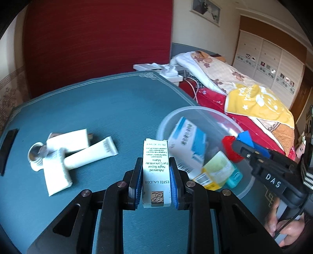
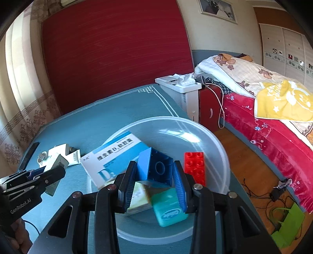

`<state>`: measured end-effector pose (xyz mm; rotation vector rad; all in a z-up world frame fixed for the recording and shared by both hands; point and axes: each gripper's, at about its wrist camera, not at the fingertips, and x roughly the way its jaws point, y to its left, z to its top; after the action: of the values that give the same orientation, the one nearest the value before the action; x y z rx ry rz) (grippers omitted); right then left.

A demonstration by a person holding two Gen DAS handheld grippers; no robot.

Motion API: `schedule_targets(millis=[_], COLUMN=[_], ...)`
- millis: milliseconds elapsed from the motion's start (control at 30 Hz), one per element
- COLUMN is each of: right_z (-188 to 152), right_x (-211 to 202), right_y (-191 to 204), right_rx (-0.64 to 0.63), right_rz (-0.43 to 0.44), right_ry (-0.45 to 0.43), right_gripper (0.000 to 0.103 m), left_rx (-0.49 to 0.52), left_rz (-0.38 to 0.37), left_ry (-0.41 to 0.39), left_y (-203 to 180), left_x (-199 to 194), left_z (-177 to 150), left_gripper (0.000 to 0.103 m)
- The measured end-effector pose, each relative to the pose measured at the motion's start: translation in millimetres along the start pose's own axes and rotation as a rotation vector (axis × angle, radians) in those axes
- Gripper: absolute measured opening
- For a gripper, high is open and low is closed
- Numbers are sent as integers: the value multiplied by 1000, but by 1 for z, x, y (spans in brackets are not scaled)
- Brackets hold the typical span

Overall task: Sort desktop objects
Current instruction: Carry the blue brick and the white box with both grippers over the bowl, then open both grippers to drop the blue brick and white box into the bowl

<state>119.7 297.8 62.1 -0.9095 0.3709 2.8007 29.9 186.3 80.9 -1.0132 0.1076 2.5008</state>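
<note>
With the left gripper (image 1: 156, 172) pinching the white carton (image 1: 156, 170) just beside the clear bowl (image 2: 213, 136) and the right gripper (image 2: 154, 180) clamping the blue brick (image 2: 156, 168) over it, each probably needed lowering inside the rim before release.

We see a translucent, glossy plastic bowl (image 2: 211, 140) on a matt, ribbed teal table mat (image 1: 101, 109), smooth cardboard cartons (image 1: 156, 172), shiny plastic bricks (image 2: 194, 166) and ridged blue gripper pads (image 2: 179, 185)

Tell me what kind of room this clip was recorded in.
Most likely a home bedroom: a bed with a floral quilt, a wardrobe along the far wall, and a framed picture above.
</note>
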Motion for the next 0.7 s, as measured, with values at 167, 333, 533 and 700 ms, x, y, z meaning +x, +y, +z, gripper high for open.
schedule_targets(millis=[167, 333, 533, 700], right_z=[2, 4, 8, 9], right_x=[1, 2, 2, 1], right_y=[-12, -21, -29, -33], right_rx=[14, 36, 50, 56], right_rz=[-2, -4, -10, -13], right_ry=[2, 3, -2, -3], right_gripper=[41, 42, 42, 42], left_rx=[27, 43, 76, 104], left_rz=[-30, -52, -76, -88], left_ry=[4, 12, 6, -1], left_y=[-18, -32, -48, -57], left_x=[8, 17, 23, 28], left_z=[10, 17, 25, 28], left_gripper=[27, 27, 27, 27])
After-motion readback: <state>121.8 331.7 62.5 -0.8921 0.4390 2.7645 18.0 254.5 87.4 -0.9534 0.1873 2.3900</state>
